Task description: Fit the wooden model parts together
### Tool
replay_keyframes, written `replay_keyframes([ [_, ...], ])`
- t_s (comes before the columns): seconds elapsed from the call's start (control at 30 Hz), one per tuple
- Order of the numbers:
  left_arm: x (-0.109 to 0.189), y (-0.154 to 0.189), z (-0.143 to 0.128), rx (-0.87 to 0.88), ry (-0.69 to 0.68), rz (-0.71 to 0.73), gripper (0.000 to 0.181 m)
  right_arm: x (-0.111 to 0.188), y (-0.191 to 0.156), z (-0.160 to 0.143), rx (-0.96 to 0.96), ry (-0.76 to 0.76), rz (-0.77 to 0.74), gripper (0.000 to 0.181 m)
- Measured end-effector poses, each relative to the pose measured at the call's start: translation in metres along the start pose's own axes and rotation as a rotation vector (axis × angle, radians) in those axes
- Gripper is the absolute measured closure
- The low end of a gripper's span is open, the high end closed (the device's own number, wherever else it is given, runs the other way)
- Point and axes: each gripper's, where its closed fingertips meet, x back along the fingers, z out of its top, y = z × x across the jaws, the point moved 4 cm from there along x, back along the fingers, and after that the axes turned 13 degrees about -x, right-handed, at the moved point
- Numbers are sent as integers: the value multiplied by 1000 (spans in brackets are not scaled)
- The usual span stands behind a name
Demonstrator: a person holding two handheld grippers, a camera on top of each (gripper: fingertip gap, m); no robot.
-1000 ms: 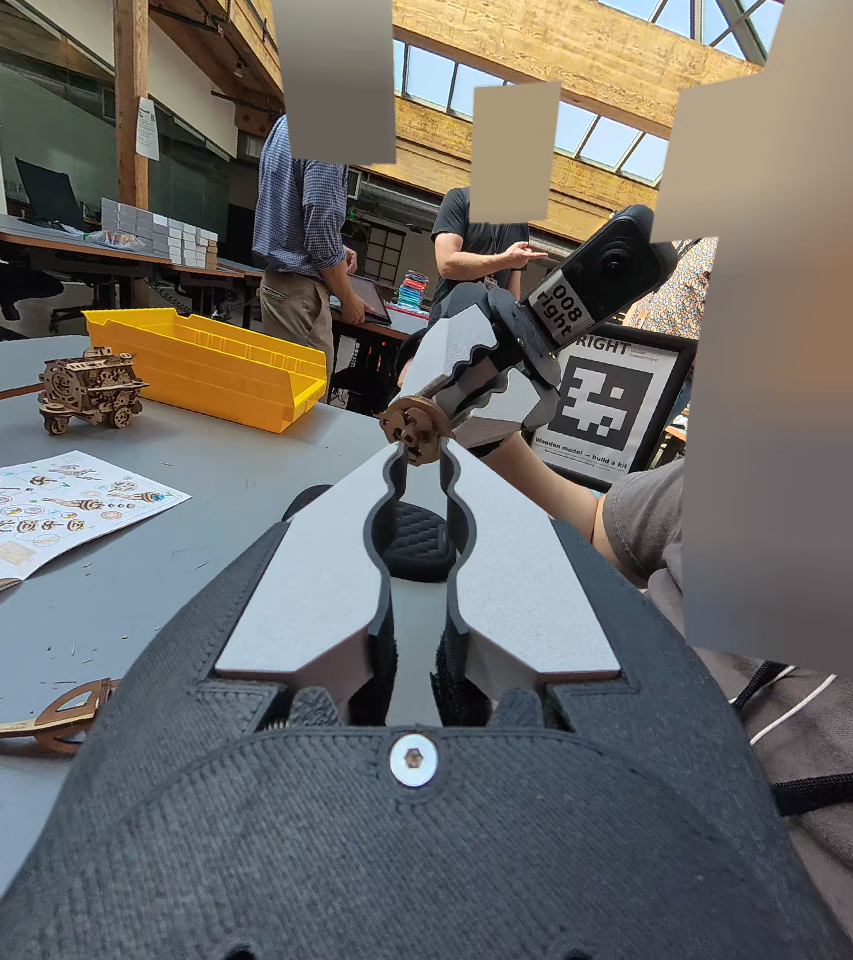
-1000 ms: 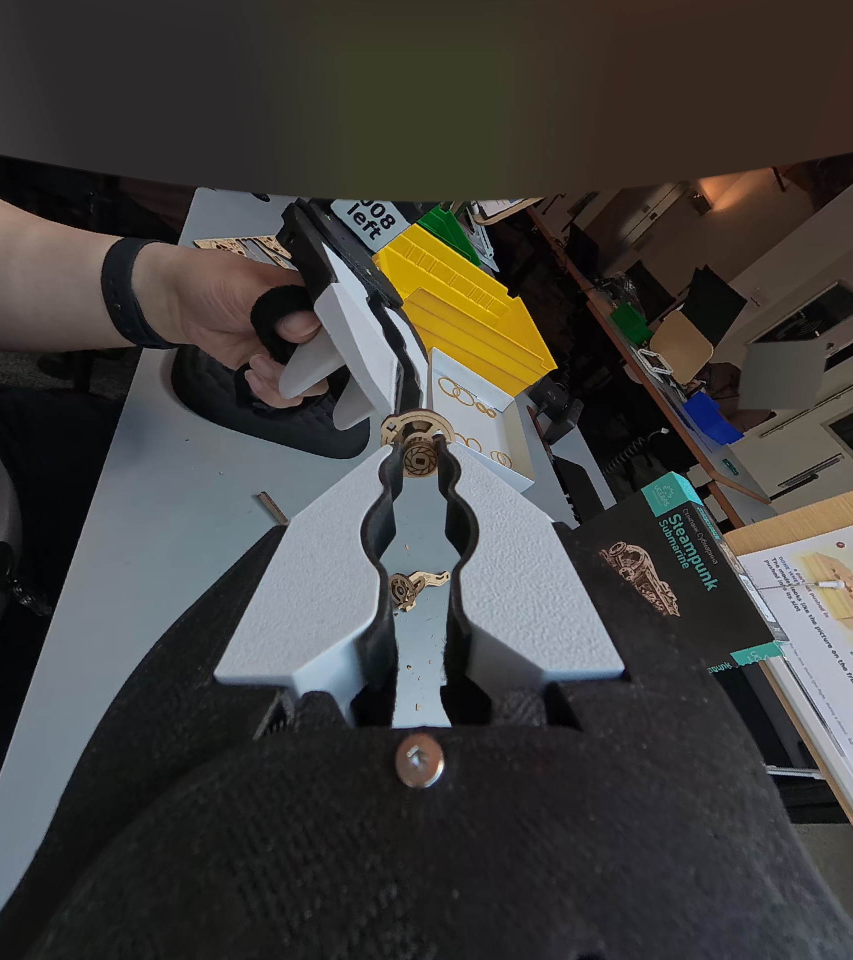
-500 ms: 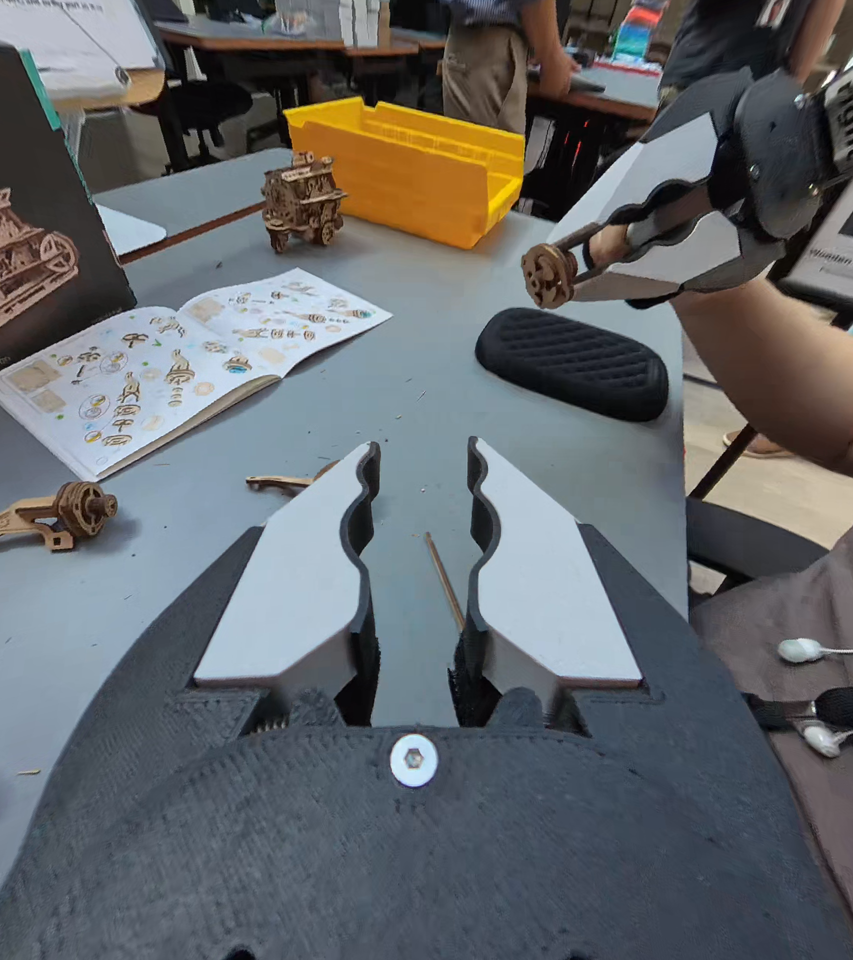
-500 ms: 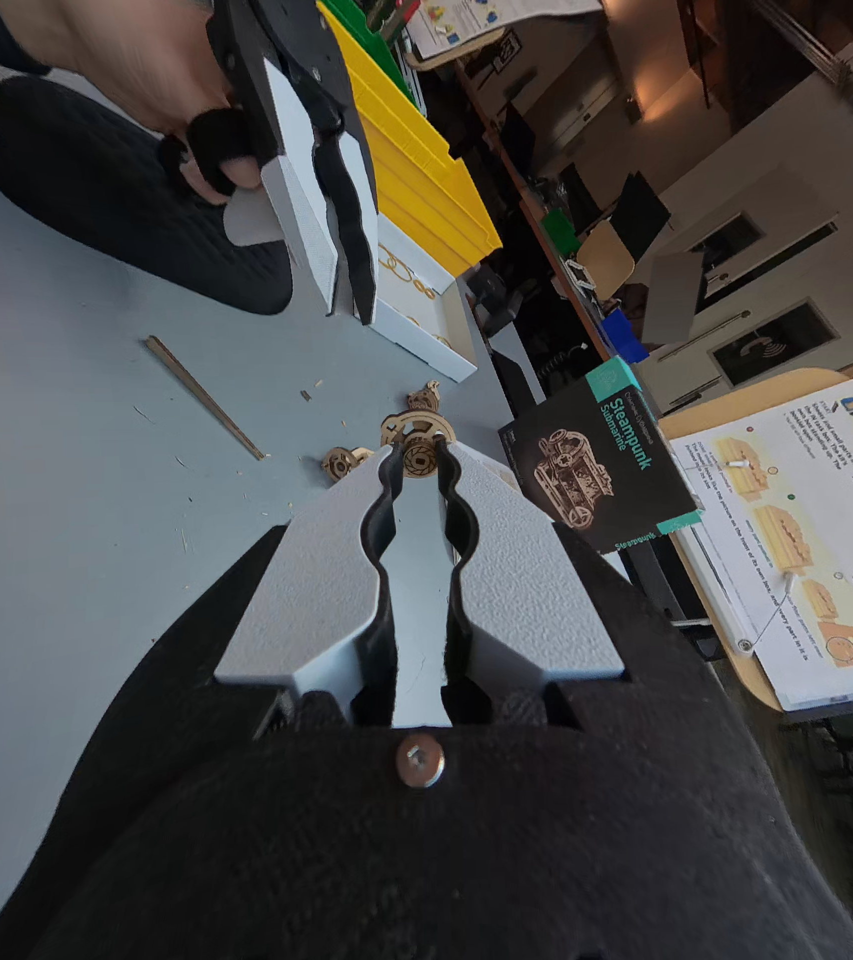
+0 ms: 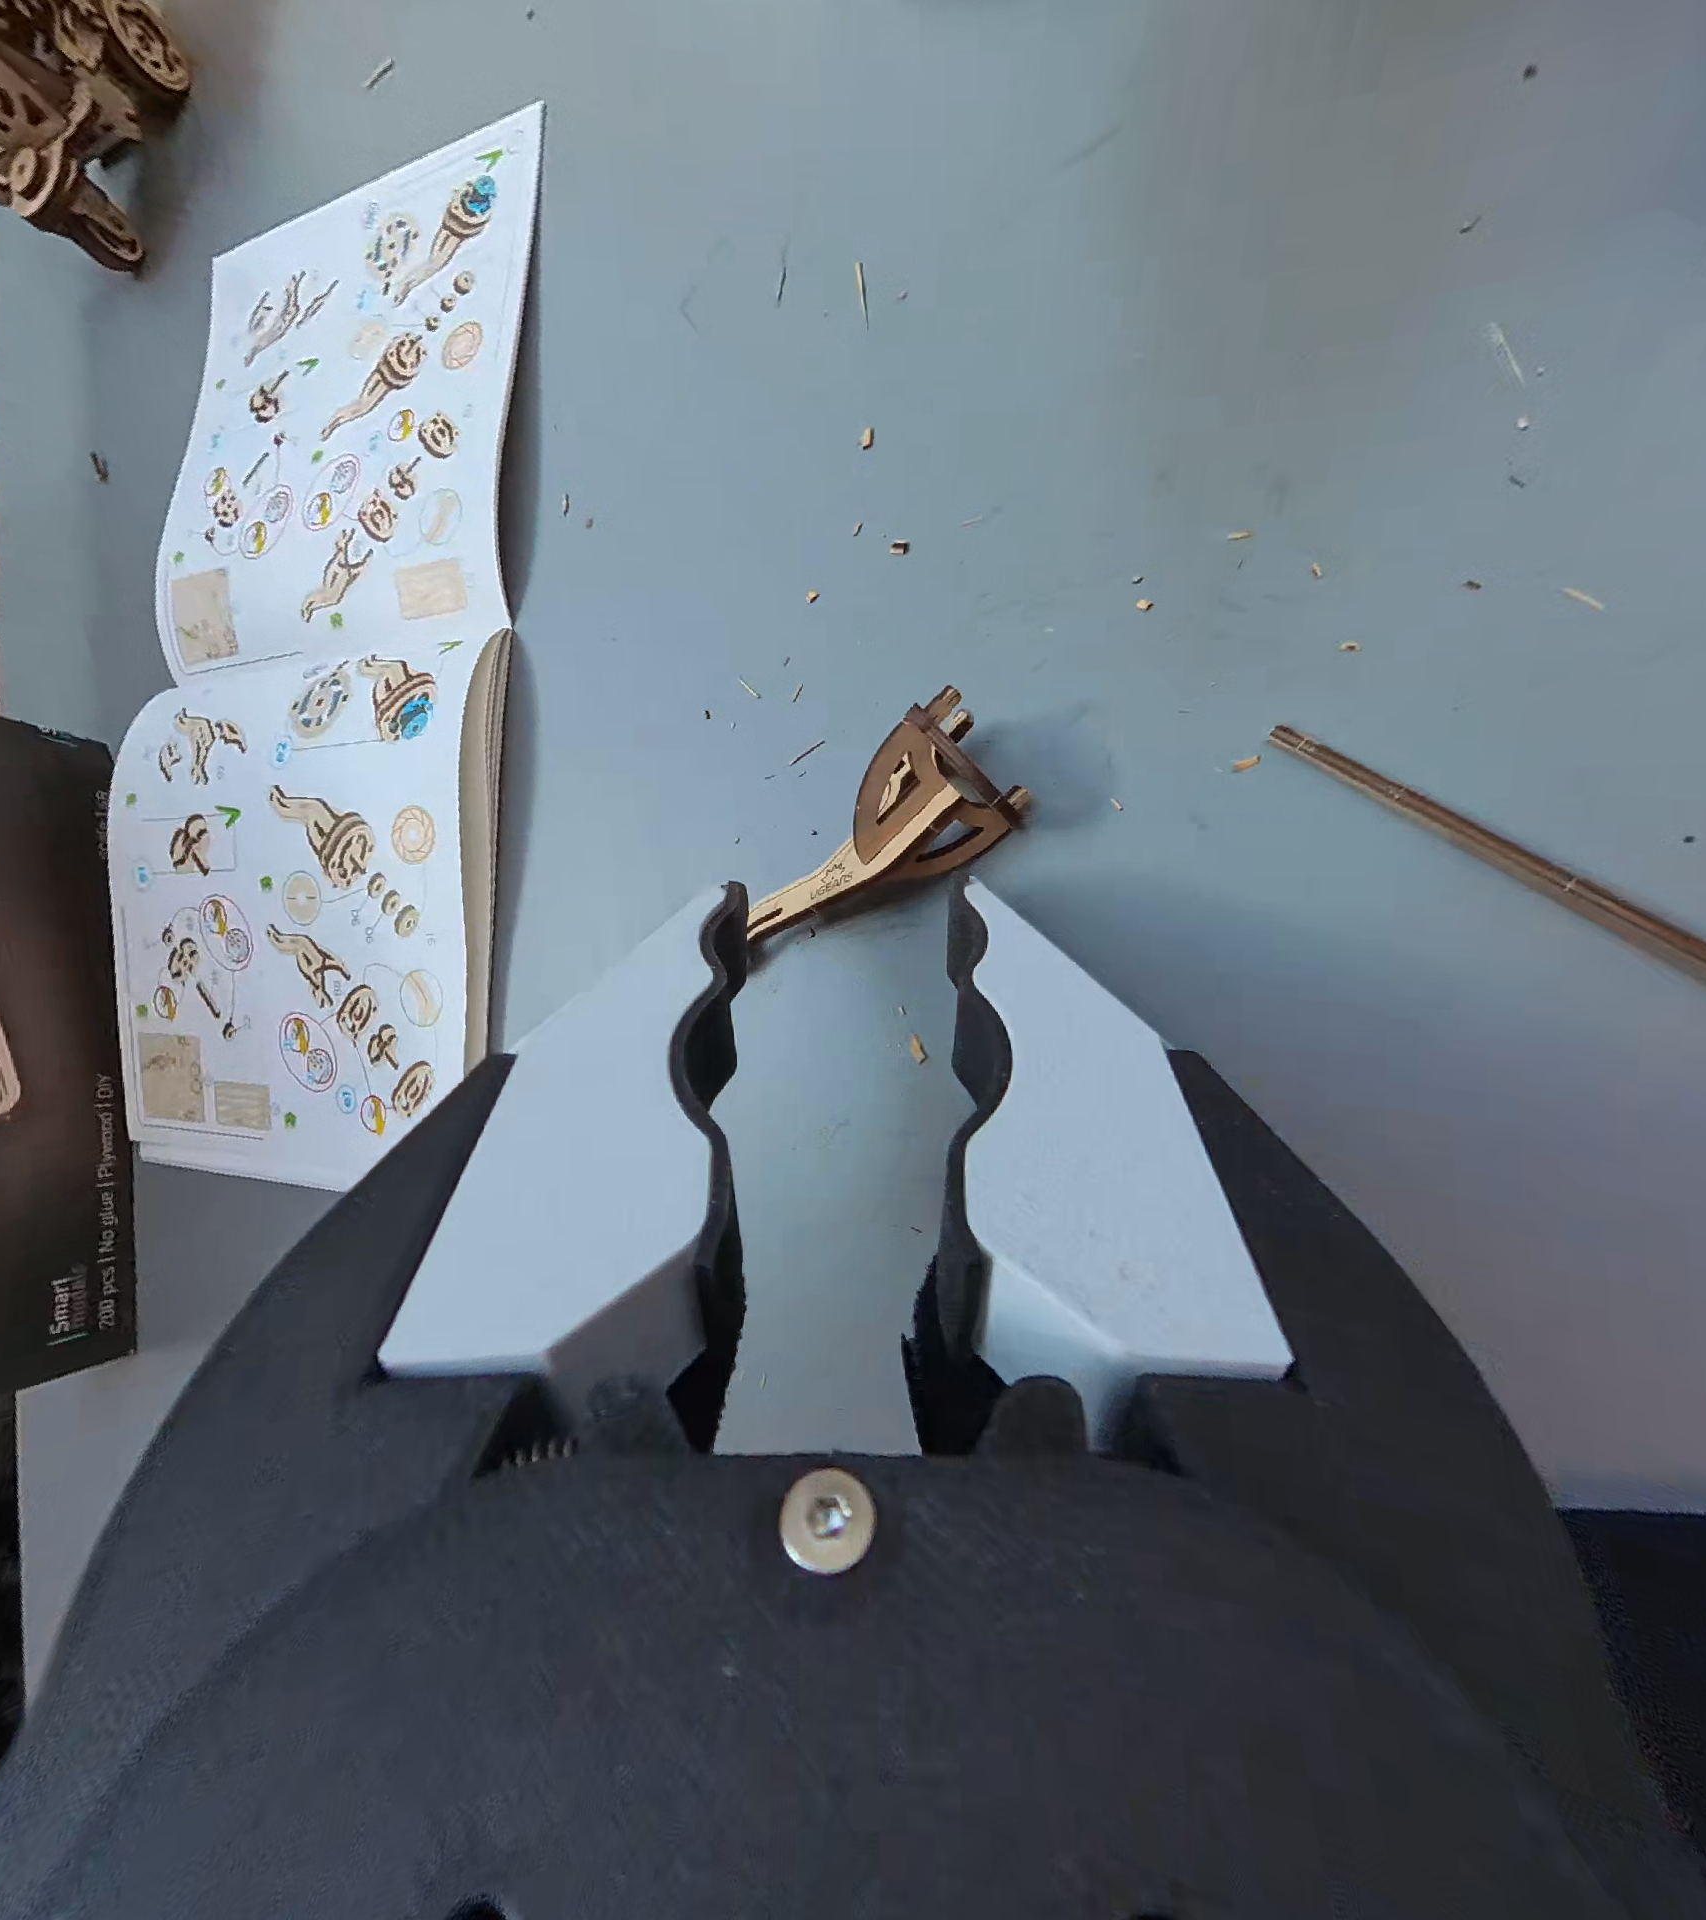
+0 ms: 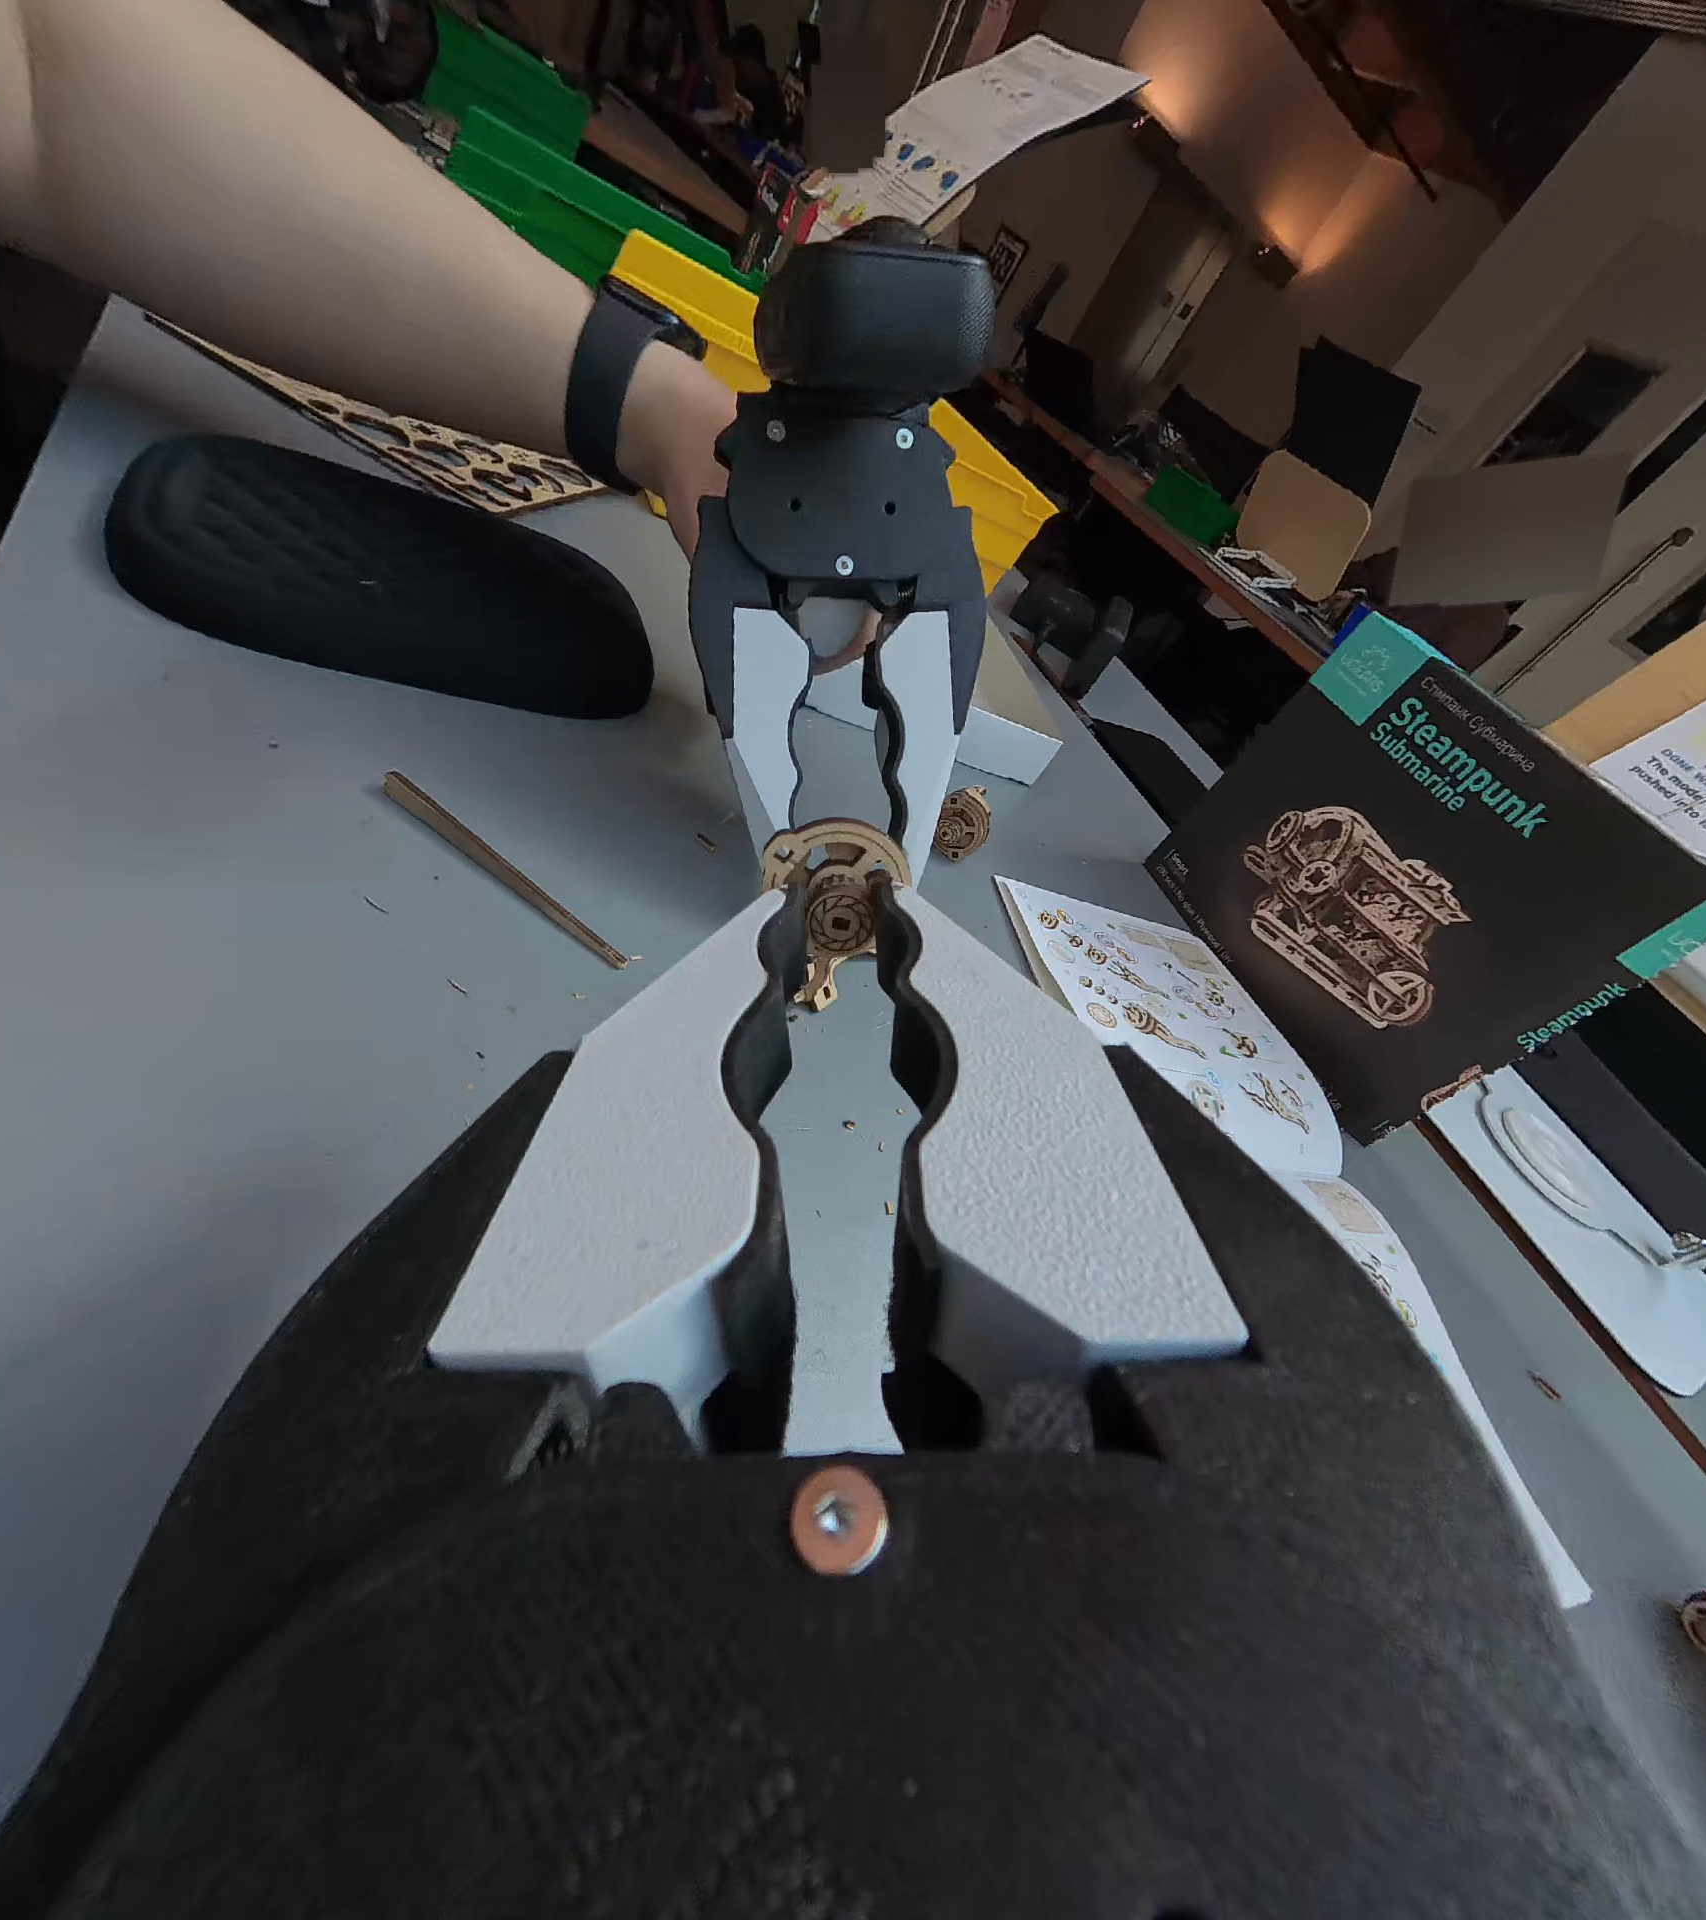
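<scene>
My right gripper (image 6: 833, 904) is shut on a round wooden gear hub (image 6: 841, 920) with a ring piece behind it, held above the grey table (image 6: 205, 1039). My left gripper (image 5: 844, 904) is open and empty, pointing down at the table. A fan-shaped wooden part (image 5: 906, 821) with a thin stem lies just beyond its tips, and the stem reaches the left fingertip (image 5: 724, 914). In the right wrist view the left gripper (image 6: 844, 800) stands tips-down just behind the held hub. A small wooden wheel part (image 6: 963, 821) lies beside it.
A thin wooden stick (image 5: 1535, 873) (image 6: 506, 873) lies on the table. An open instruction booklet (image 5: 340, 675), a dark model box (image 6: 1441, 894), a black wrist pad (image 6: 371, 582), a yellow bin (image 6: 984, 488), a punched wooden sheet (image 6: 433, 457) and a built wooden model (image 5: 38, 104) surround the work area. One gripper's finger ends stand about 15 centimeters off the other's.
My left gripper opened, left the hub and swung down to the table over the fan-shaped part. My right gripper kept the hub and turned toward the left gripper.
</scene>
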Motion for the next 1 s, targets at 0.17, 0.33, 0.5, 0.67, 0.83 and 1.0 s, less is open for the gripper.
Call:
replay_keyframes([
  [0.17, -7, -1, -3, -53, 30, -48, 151, 6, 7, -2, -50, 22, -12, 171],
  [0.33, -6, 0, -5, -62, 34, -46, 153, 3, 7, -2, -50, 18, -12, 170],
  [0.5, 21, -5, 25, 149, 256, 36, 153, 2, 8, 2, 3, 6, -85, 170],
  [0.67, 50, 1, 68, 477, 520, 78, 157, -7, 2, 12, 173, -73, -194, 170],
  [0.83, 67, 18, 96, 700, 641, 57, 155, -19, -22, 21, 347, -149, -185, 170],
  [1.0, 66, 26, 101, 863, 674, 53, 157, -25, -33, 23, 492, -224, -187, 170],
])
